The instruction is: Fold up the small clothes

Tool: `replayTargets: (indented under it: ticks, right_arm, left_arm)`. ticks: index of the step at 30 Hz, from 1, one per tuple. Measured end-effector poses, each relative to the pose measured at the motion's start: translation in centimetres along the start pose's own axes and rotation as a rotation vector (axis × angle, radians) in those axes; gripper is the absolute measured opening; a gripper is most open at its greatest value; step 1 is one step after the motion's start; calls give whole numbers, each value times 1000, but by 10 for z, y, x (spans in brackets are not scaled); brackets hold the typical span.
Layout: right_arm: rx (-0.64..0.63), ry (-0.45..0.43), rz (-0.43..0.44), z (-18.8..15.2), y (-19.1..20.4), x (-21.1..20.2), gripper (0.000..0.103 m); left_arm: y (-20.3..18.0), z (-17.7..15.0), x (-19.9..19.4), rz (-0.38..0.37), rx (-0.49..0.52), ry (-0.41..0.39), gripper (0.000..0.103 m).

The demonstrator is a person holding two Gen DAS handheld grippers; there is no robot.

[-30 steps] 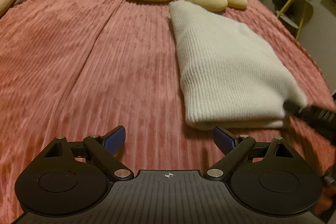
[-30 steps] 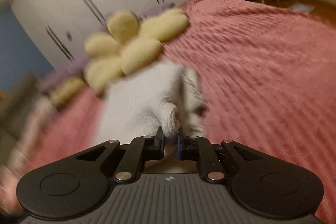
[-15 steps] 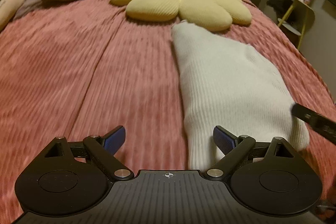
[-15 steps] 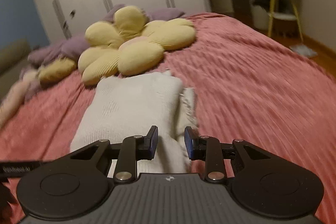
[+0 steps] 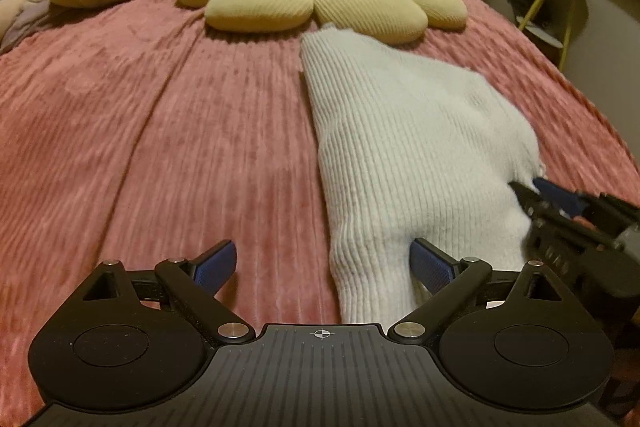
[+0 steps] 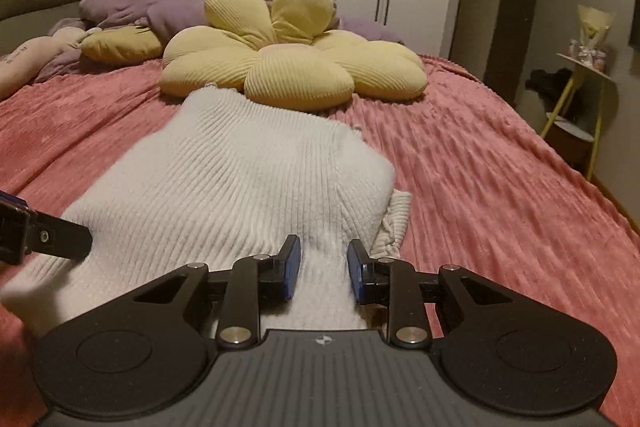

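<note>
While the left gripper (image 5: 322, 259) is gaping wide over the near left edge of the white knit garment (image 6: 240, 179), the right gripper (image 6: 323, 267) is hovering narrowly parted above its near end, pinching nothing. Farther off, the garment is lying folded on the pink bedspread (image 6: 480, 167), reaching the yellow flower cushion (image 6: 288, 63).

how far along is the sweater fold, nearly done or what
Mostly done: the white knit sweater lies folded into a compact stack on the pink bedspread. In hand: nothing; the right gripper and left gripper are open at its near edge. Left: perhaps one more fold or tidying.
</note>
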State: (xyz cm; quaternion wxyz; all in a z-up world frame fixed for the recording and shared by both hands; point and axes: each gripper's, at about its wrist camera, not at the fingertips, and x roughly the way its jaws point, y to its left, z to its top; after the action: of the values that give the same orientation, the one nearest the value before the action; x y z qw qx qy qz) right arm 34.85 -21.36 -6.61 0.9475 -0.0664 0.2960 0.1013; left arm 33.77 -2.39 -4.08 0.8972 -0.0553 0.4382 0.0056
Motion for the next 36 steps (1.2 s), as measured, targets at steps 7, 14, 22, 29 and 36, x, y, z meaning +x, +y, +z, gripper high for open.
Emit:
replayTargets:
  ticks: [7,14,22,29,36]
  right_arm:
    - [141,12,85,21,-23,-11,26]
    - [89,6,30,53,-13,16,26]
    - [1,43,6,33,-9,53,27]
    - [114,59,86,44,-30,35,34]
    - [203,68,108,21,-57,3,68]
  left_arm:
    - [10,23,-18,-13,-35,-85,96]
    - [-6,43,26,-68,-3,-68,97]
    - [3,33,58,-84,-40,-66,103]
    - [26,40,48,-174,-120,-52,103]
    - [46,35,42,-284,-237,-23,102]
